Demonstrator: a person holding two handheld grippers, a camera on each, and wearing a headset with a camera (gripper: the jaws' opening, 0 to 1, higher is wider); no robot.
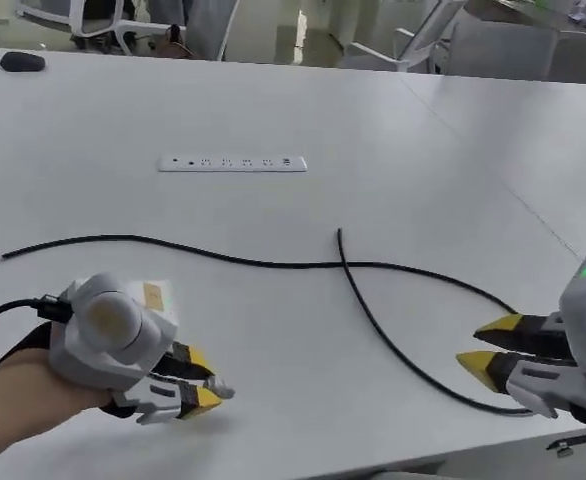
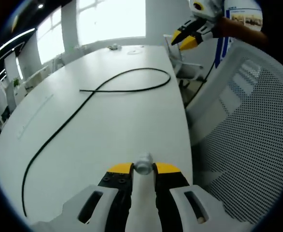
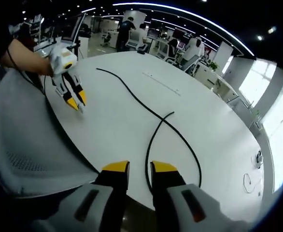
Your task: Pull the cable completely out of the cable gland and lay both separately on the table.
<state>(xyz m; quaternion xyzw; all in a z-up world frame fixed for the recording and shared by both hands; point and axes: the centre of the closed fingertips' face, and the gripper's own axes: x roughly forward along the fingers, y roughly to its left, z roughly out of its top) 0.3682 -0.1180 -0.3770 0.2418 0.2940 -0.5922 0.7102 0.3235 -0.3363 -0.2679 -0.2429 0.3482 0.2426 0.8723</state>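
A long black cable (image 1: pixel 273 264) (image 2: pixel 107 90) (image 3: pixel 132 96) lies on the white table (image 1: pixel 393 150), crossing over itself in a loop on the right. My left gripper (image 1: pixel 208 382) (image 2: pixel 143 169) hovers low at the near left, shut on a small grey cable gland (image 2: pixel 143 164) (image 1: pixel 223 392) pinched at its yellow tips; no cable runs through the gland. My right gripper (image 1: pixel 488 345) (image 3: pixel 139 169) stands open at the near right, just above the bend of the loop, and the cable passes under the gap between its jaws. The right gripper view also catches the left gripper (image 3: pixel 76 101).
A white power strip (image 1: pixel 233 163) is set into the tabletop further back. A dark mouse-like object (image 1: pixel 21 62) rests at the far left corner. A mesh chair back (image 2: pixel 247 121) (image 3: pixel 25 145) stands close against the table's near edge. Office chairs stand beyond the table.
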